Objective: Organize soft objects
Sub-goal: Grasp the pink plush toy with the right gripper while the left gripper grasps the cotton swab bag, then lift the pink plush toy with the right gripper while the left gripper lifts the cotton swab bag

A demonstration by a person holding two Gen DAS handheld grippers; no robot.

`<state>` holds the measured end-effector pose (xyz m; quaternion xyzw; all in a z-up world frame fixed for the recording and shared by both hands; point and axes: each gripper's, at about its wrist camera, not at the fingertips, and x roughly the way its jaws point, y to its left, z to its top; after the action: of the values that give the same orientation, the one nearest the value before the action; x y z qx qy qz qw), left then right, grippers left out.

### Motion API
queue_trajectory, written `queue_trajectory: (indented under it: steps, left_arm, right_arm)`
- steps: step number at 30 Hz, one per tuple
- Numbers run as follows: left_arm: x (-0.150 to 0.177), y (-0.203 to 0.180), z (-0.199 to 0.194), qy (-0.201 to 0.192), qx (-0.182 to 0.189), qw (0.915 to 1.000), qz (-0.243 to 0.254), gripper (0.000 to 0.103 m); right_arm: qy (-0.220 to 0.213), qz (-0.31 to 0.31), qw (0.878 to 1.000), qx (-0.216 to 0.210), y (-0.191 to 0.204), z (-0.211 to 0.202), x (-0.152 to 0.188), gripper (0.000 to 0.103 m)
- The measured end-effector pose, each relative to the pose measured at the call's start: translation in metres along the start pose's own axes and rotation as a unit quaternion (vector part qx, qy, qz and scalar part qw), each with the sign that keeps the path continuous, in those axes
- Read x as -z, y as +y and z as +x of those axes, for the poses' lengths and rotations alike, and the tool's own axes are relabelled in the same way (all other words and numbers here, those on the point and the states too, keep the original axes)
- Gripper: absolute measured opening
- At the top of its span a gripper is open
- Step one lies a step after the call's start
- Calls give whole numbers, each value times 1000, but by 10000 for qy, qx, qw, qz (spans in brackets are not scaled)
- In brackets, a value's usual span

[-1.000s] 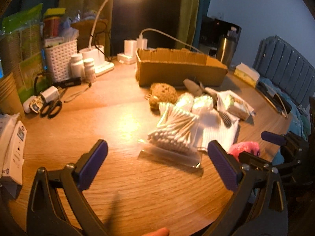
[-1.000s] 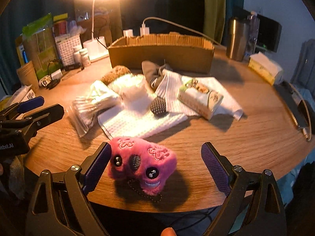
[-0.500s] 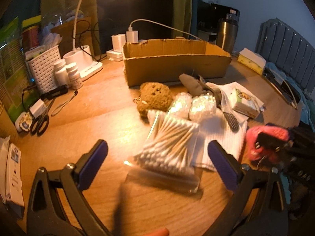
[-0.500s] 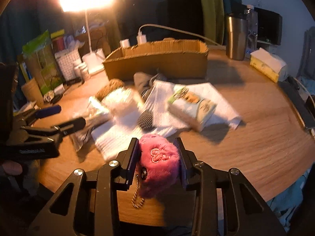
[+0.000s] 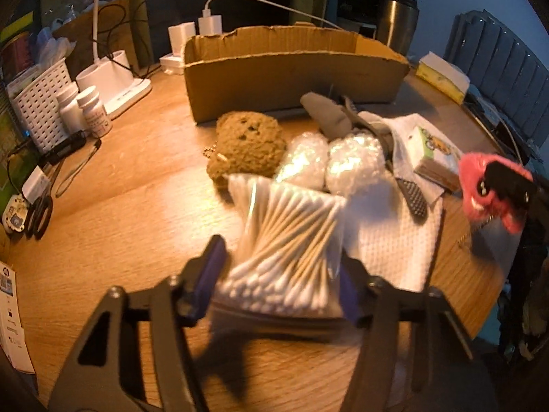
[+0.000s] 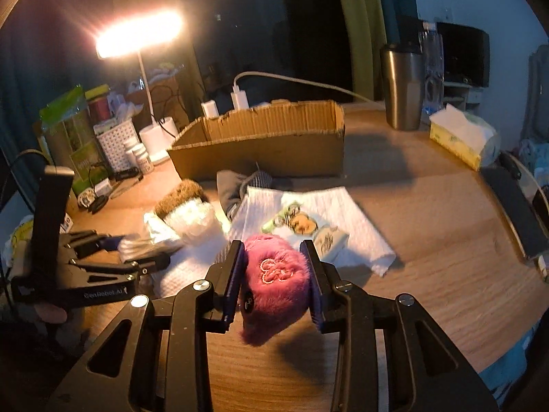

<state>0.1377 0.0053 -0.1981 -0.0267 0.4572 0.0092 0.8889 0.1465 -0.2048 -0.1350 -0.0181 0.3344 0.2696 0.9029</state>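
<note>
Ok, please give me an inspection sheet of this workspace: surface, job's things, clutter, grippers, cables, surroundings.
Surface: wooden table, lamp-lit.
Job's things: pink plush lifted; cotton swab bag; brown plush; white cloth; cardboard box, inside hidden.
Clutter: pill bottles, white basket, scissors, steel tumbler, tissue pack.
Grippers: left gripper closing around swab bag; right gripper clamps pink plush.
Cables: white charger cable.
Surroundings: desk lamp, curtains.
</note>
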Motion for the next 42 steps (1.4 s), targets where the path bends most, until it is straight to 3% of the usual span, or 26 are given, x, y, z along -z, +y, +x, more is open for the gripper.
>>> queue_trajectory:
  steps: [8, 26, 35, 42]
  left_arm:
    - [0, -4, -15, -97, 209, 9997, -26, 51]
    - [-18, 0, -73, -930, 267, 9950, -246, 52]
    - [-4, 16, -60, -693, 280, 9959, -509, 52]
    - [12, 36, -56, -651, 260, 9945, -774, 52]
  right_arm:
    - [-267, -110, 9996, -75, 5, -9, -17, 36]
    - [-575, -494, 9970, -175, 17, -20, -46, 36]
    - [157, -697, 9941, -816, 61, 30, -19, 35]
    - [647, -866, 9903, -869, 82, 66, -6, 35]
